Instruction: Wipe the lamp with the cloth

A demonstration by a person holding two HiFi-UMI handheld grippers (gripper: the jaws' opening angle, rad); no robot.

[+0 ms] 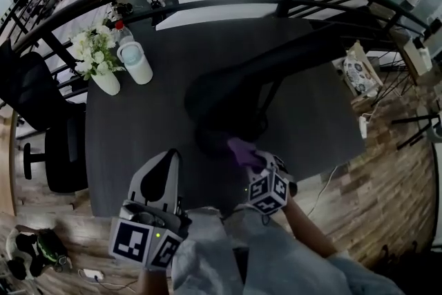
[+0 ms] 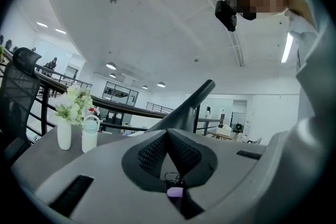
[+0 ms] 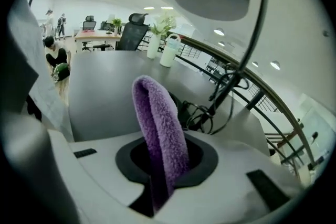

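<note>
The right gripper [image 3: 167, 168] is clamped on the folded purple cloth [image 3: 157, 118], which stands up from its jaws just beside the black lamp [image 1: 228, 103] on the dark table [image 1: 138, 128]. The left gripper [image 2: 168, 136] has its jaws together with nothing between them, near the table's front edge. At the far left corner a white vase [image 1: 107, 83] holds white flowers [image 1: 91, 46]. A white jug [image 1: 135, 63] stands just beside it; its contents cannot be seen.
</note>
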